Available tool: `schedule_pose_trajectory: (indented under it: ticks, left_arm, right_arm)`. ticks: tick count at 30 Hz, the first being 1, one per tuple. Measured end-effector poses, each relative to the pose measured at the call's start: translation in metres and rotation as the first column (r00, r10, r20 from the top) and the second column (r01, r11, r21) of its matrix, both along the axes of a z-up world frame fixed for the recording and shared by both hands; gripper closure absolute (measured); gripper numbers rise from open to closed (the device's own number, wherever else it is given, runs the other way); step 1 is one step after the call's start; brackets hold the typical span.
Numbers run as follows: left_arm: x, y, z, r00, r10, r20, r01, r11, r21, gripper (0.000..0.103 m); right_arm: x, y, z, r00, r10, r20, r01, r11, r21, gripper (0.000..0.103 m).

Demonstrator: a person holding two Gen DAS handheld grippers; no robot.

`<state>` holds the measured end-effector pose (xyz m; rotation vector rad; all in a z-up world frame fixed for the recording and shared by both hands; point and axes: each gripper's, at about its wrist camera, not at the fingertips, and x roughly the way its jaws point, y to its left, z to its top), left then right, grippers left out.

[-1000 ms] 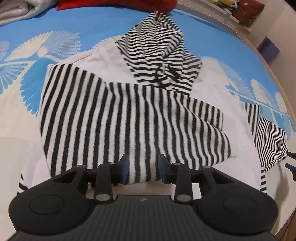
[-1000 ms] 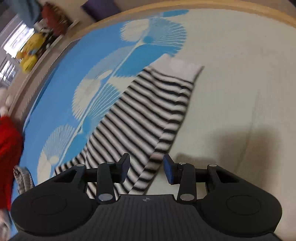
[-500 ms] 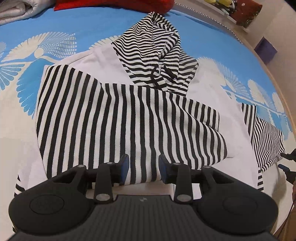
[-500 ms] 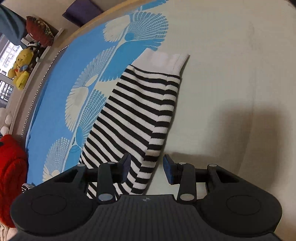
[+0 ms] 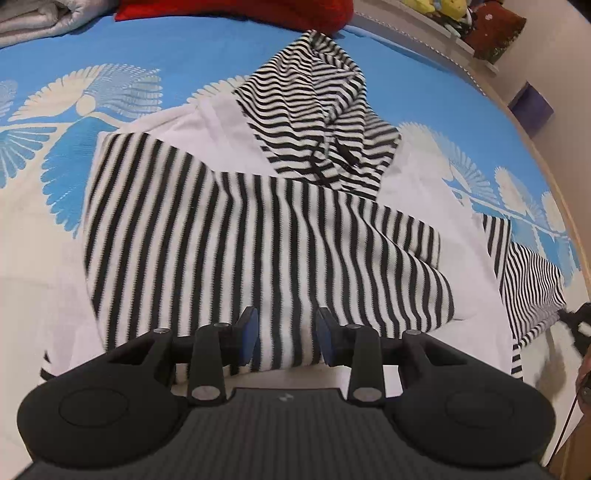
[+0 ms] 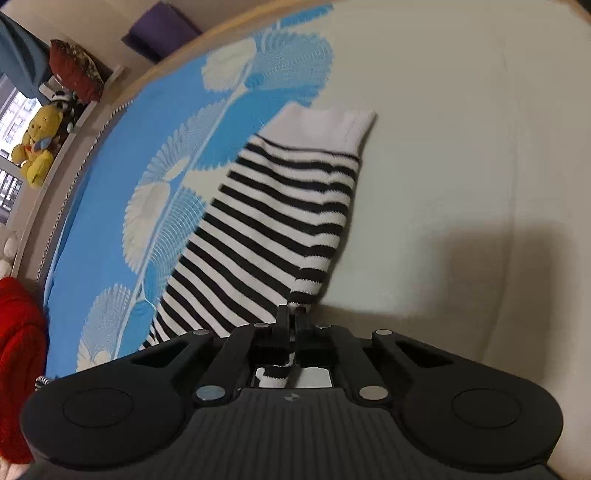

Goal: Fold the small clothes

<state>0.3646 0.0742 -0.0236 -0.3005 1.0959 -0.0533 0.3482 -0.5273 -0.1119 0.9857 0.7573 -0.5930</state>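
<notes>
Pinching striped sleeve (image 6: 280,221), right hand-held gripper (image 6: 292,317), left hand-held gripper (image 5: 286,336) spread over hoodie (image 5: 258,229), red blanket (image 5: 236,11) beyond

right gripper (image 6: 292,319) pinched on striped sleeve (image 6: 280,218) edge; white cuff (image 6: 325,127) far end | bedspread (image 6: 461,147) beneath

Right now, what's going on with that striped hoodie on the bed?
A person is folding a black-and-white striped hoodie spread on the blue patterned bedspread. One sleeve is already folded across the chest. The left tongs are open at that folded sleeve's lower edge, gripping nothing. The right tongs are shut on the edge of the other sleeve, which lies stretched out with its white cuff at the far end.
</notes>
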Motion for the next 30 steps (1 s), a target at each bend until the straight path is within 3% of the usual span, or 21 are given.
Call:
schedule_pose_trajectory:
  ticks: [2,4,6,7,8,9,11,12,13,14,15,17,18,19,22,26,28,29,30]
  left_arm:
    - [-0.001,0.008,0.002,1.0,0.02,0.004,-0.02,1.0,-0.001,0.065]
    - [-0.002,0.018,0.004,0.999,0.045,0.008,-0.045,0.999,-0.002,0.065]
    - [-0.002,0.03,0.005,0.997,0.076,0.009,-0.076,0.997,-0.002,0.065]
    - [-0.002,0.036,0.005,0.995,0.095,0.006,-0.095,0.995,-0.002,0.065]
    - [-0.001,0.042,0.004,0.994,0.113,0.002,-0.113,0.994,-0.004,0.065]
    - [-0.001,0.049,0.003,0.991,0.133,-0.002,-0.133,0.991,-0.009,0.065]
    - [-0.001,0.06,0.003,0.986,0.164,-0.01,-0.164,0.986,-0.025,0.065]
    - [-0.002,0.065,0.003,0.984,0.176,-0.013,-0.176,0.984,-0.033,0.065]
    - [-0.002,0.069,0.003,0.983,0.184,-0.015,-0.184,0.982,-0.04,0.065]
    - [-0.002,0.072,0.003,0.982,0.19,-0.017,-0.191,0.981,-0.046,0.065]
    - [-0.002,0.075,0.004,0.981,0.195,-0.018,-0.196,0.979,-0.051,0.065]
    - [-0.002,0.078,0.004,0.98,0.199,-0.02,-0.2,0.978,-0.056,0.065]
    - [-0.002,0.078,0.003,0.98,0.2,-0.021,-0.201,0.978,-0.06,0.065]
    - [-0.002,0.078,0.003,0.98,0.198,-0.023,-0.199,0.978,-0.064,0.065]
    - [-0.002,0.073,0.002,0.983,0.179,-0.027,-0.181,0.981,-0.074,0.065]
    - [0.0,0.05,0.0,0.996,0.081,-0.024,-0.082,0.993,-0.089,0.065]
    - [0.0,0.035,0.0,1.0,0.016,-0.014,-0.017,0.995,-0.095,0.065]
    - [0.0,0.027,0.001,1.0,-0.012,-0.008,0.012,0.995,-0.096,0.065]
    - [0.0,0.021,0.001,1.0,-0.03,-0.002,0.03,0.995,-0.095,0.065]
  right_arm:
    - [0.008,0.02,0.024,0.999,0.04,0.03,-0.036,0.99,-0.138,0.102]
    - [0.017,0.051,0.053,0.988,0.133,0.073,-0.106,0.95,-0.294,0.102]
    - [0.027,0.104,0.087,0.939,0.319,0.128,-0.224,0.85,-0.477,0.102]
    - [0.028,0.133,0.1,0.895,0.421,0.147,-0.279,0.786,-0.552,0.102]
    - [0.027,0.168,0.113,0.814,0.556,0.17,-0.358,0.71,-0.606,0.102]
    - [0.024,0.199,0.121,0.71,0.68,0.186,-0.437,0.632,-0.64,0.102]
    - [0.005,0.271,0.13,0.395,0.899,0.188,-0.582,0.403,-0.707,0.102]
    - [-0.002,0.293,0.129,0.27,0.945,0.183,-0.644,0.318,-0.696,0.102]
    - [-0.007,0.317,0.123,0.128,0.977,0.17,-0.727,0.209,-0.654,0.101]
    - [-0.014,0.342,0.113,0.018,0.991,0.132,-0.79,0.095,-0.606,0.101]
    - [-0.019,0.355,0.106,-0.006,0.995,0.098,-0.804,0.054,-0.592,0.098]
    - [-0.021,0.371,0.091,0.0,1.0,0.031,-0.84,0.017,-0.542,0.091]
    - [-0.018,0.371,0.087,0.023,0.999,0.034,-0.86,0.037,-0.509,0.086]
    - [-0.011,0.365,0.084,0.07,0.996,0.059,-0.881,0.089,-0.465,0.078]
    - [0.006,0.344,0.08,0.224,0.97,0.093,-0.897,0.242,-0.369,0.069]
    - [0.028,0.301,0.066,0.507,0.862,-0.003,-0.831,0.488,-0.266,0.062]
    - [0.034,0.281,0.053,0.581,0.814,0.007,-0.802,0.574,-0.164,0.062]
    - [0.036,0.274,0.046,0.603,0.797,0.007,-0.793,0.601,-0.102,0.062]
    - [0.037,0.272,0.04,0.606,0.795,0.004,-0.794,0.605,-0.062,0.062]
